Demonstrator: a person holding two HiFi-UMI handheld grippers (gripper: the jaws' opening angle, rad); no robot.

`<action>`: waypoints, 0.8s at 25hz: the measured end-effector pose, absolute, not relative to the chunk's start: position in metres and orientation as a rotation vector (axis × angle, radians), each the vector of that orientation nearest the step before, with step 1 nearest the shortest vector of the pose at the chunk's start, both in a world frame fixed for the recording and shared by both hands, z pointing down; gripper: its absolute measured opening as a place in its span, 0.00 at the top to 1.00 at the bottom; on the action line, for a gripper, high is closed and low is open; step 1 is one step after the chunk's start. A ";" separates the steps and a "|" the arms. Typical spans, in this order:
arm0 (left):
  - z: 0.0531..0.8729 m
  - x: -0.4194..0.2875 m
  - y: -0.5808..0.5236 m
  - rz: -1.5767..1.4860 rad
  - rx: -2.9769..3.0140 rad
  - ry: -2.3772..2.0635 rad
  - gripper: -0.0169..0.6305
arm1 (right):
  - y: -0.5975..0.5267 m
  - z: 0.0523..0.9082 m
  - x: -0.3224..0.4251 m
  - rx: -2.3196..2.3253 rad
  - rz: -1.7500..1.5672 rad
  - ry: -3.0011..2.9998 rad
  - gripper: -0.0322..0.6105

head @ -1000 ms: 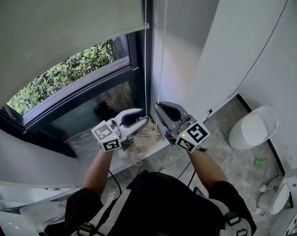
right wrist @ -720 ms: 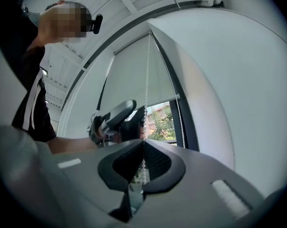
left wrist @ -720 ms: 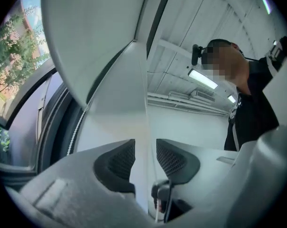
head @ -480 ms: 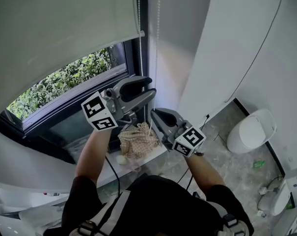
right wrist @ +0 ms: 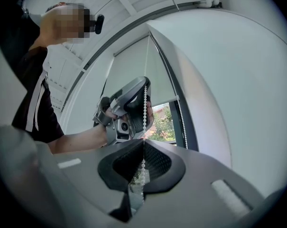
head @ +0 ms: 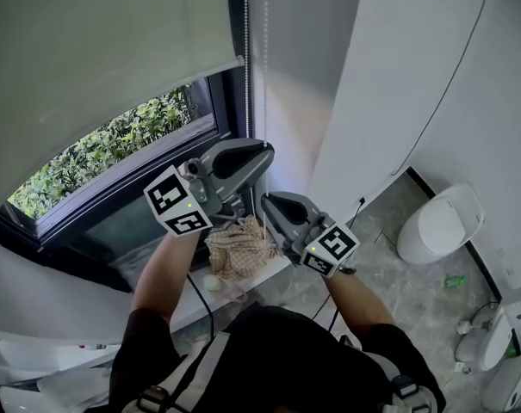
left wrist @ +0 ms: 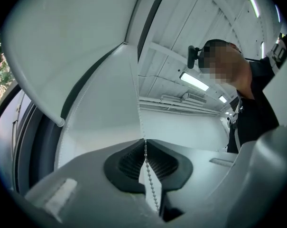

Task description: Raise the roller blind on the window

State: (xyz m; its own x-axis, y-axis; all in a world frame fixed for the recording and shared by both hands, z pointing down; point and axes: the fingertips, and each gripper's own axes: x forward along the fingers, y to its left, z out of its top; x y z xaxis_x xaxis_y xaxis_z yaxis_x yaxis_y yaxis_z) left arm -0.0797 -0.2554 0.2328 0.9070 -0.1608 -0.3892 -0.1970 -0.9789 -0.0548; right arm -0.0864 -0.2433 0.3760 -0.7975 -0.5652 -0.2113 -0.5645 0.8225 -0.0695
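Note:
The grey roller blind [head: 96, 50] covers the upper part of the window, and its bottom bar [head: 157, 80] runs above the greenery. Its white bead chain [head: 246, 33] hangs by the window frame. My left gripper [head: 265, 154] is the higher one. Its jaws have just been closing and are shut on the bead chain [left wrist: 139, 113], which runs between the pads [left wrist: 129, 163]. My right gripper [head: 266, 203] sits just below it, also shut on the bead chain [right wrist: 144, 103]. In the right gripper view the left gripper [right wrist: 144, 109] shows above along the chain.
A dark window frame [head: 234, 110] stands left of a white wall [head: 372, 101]. A beige mesh cloth [head: 238, 243] lies on the sill below the grippers. A white toilet [head: 437, 222] stands on the tiled floor at the right.
The left gripper has risen from beside the right gripper to above it along the chain, and its jaws have closed. The right gripper has stayed in place.

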 end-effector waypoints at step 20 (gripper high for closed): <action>0.410 -0.090 -0.274 0.496 -3.314 0.559 0.96 | -0.224 0.535 -0.089 -0.871 -0.300 3.148 0.91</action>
State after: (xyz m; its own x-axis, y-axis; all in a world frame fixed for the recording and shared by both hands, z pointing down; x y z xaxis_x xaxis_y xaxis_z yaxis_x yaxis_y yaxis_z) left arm -0.0900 -0.2738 0.4098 0.9048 -0.3528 -0.2383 -0.2790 -0.9141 0.2941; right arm -0.0893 -0.2239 0.5354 -0.8501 -0.4948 0.1804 -0.5199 0.8430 -0.1379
